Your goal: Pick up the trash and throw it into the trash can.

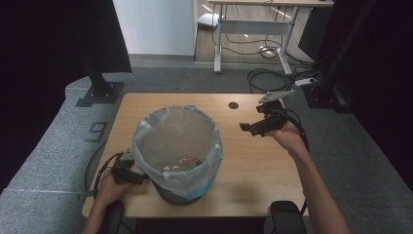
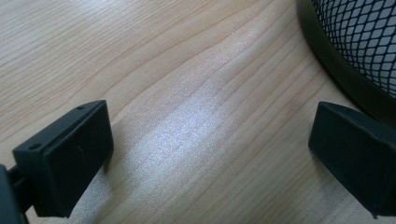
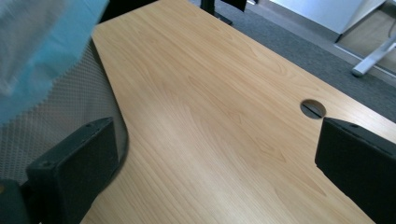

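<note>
This looks like an office or lab room set up for recording. A light wooden desk (image 1: 253,161) with a round cable hole (image 1: 233,105) near its far edge stands on grey carpet (image 1: 48,146). Beyond it stands a white-framed desk (image 1: 253,29) with loose cables (image 1: 265,78) on the floor beneath it, and black stands (image 1: 100,83) (bolted to floor plates) flank the desk's far corners.

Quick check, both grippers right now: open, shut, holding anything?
Left gripper: open, nothing between its jaws, low over the table beside the mesh bin.
Right gripper: open, holding nothing, above the table.
</note>
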